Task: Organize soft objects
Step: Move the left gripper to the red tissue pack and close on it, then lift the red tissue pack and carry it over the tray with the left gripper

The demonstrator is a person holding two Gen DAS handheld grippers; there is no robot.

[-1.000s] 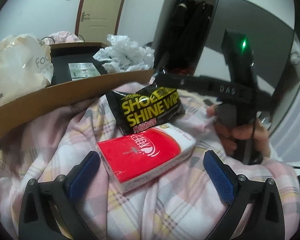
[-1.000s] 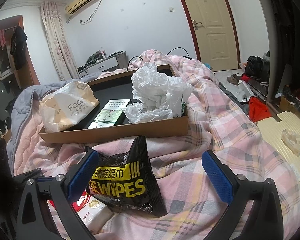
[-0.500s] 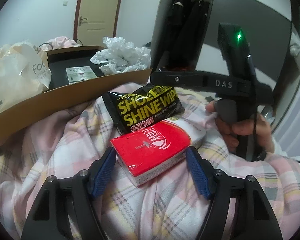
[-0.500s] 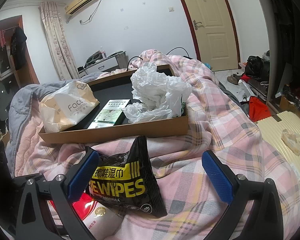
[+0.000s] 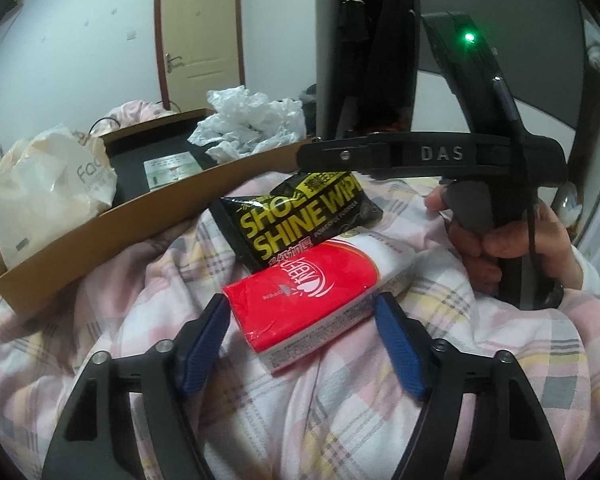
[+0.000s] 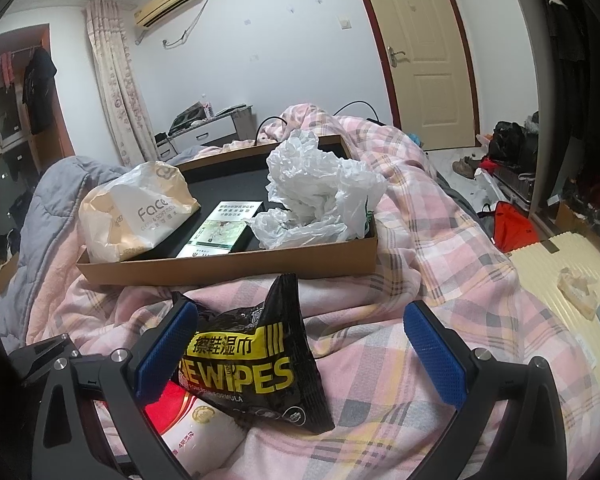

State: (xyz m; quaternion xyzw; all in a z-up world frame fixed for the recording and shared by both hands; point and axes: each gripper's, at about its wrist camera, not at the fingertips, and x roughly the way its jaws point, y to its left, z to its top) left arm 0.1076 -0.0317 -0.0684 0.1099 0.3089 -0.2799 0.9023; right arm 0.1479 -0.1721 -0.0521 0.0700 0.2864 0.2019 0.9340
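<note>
Our left tool has just been closing, and now its blue pads sit on both sides of the red tissue pack on the bed. They look like they touch it. We think the pack is light and squishy, so we should pinch its long sides gently. Our right tool is wide open around the black wipes bag, which looks slippery and floppy. Farther off is the cardboard tray.

Left gripper jaws just closed in, pads flanking red tissue pack on plaid quilt; black shoe-wipes packet touching behind.
</note>
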